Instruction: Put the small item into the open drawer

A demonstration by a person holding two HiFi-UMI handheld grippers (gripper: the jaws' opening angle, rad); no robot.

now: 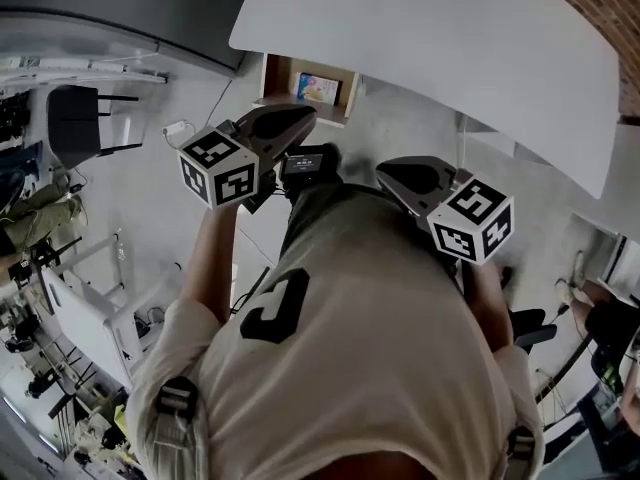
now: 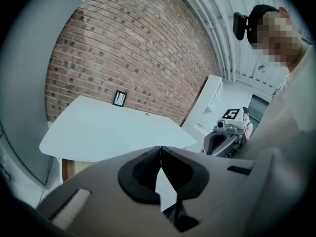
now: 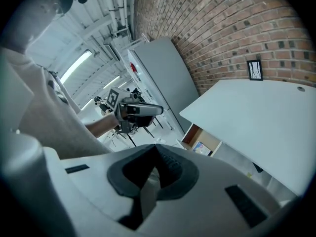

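Our left gripper [image 2: 160,149] & right gripper [image 3: 154,147] are closed tight, nothing held; drawer [image 1: 272,76] sits ahead under table [image 1: 430,48], nearer the left gripper

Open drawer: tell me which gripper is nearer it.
Left. In the head view the left gripper is just below the open drawer; the right gripper is farther off, lower right.

The person is wearing a pale beige short-sleeved T-shirt [image 1: 390,318] with a dark blocky mark [image 1: 275,308] and grey buckled straps [image 1: 178,398] at both shoulders, while the left gripper [image 2: 160,151] and right gripper [image 3: 157,149] are showing grey shells, dark fingers [image 2: 140,174] and black-and-white marker cubes [image 1: 218,168]
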